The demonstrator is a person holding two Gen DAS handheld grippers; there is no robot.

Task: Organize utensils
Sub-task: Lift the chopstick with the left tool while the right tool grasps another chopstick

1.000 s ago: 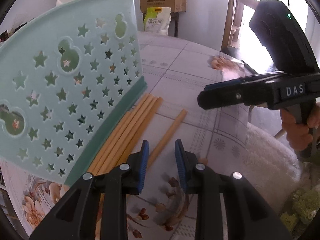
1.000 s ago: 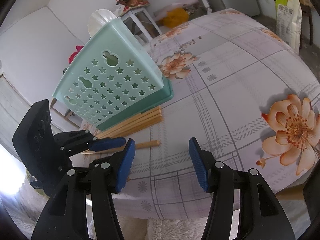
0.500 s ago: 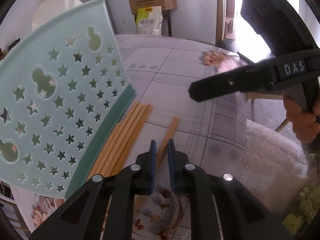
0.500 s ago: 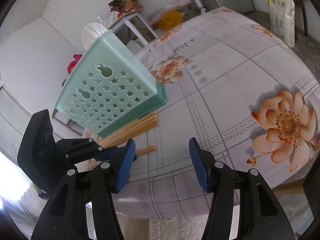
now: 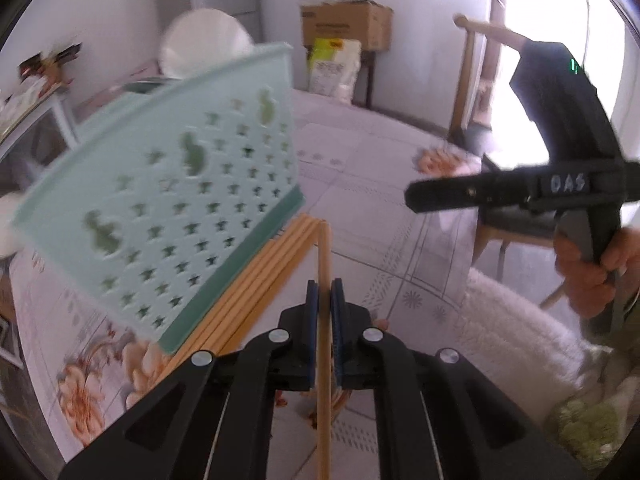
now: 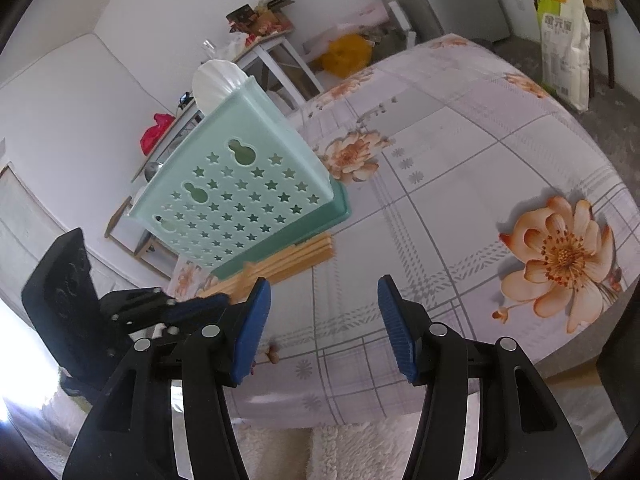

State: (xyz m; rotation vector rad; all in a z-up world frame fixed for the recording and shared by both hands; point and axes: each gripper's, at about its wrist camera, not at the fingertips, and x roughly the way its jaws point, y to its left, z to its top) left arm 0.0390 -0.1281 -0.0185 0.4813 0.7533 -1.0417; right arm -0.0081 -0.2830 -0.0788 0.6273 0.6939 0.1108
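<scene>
My left gripper (image 5: 324,300) is shut on a single wooden chopstick (image 5: 323,272) and holds it lifted, pointing forward past the fingers. Several more chopsticks (image 5: 256,280) lie in a bundle on the table beside a mint-green utensil holder (image 5: 168,208) with star-shaped holes. In the right wrist view the holder (image 6: 240,196) stands at the left, with the chopstick bundle (image 6: 296,258) at its base. My right gripper (image 6: 322,320) is open and empty above the tablecloth; it also shows in the left wrist view (image 5: 520,194) at the right. The left gripper (image 6: 188,306) appears low at the left there.
A floral tablecloth (image 6: 460,184) covers the round table. A white fluffy rug (image 5: 516,336) lies below the table edge. A wooden chair (image 5: 476,80), a cardboard box (image 5: 346,24) and a bag (image 5: 334,70) stand at the back.
My left gripper closed on the lone chopstick and lifted it off the table. The right gripper stayed open and drew back a little.
</scene>
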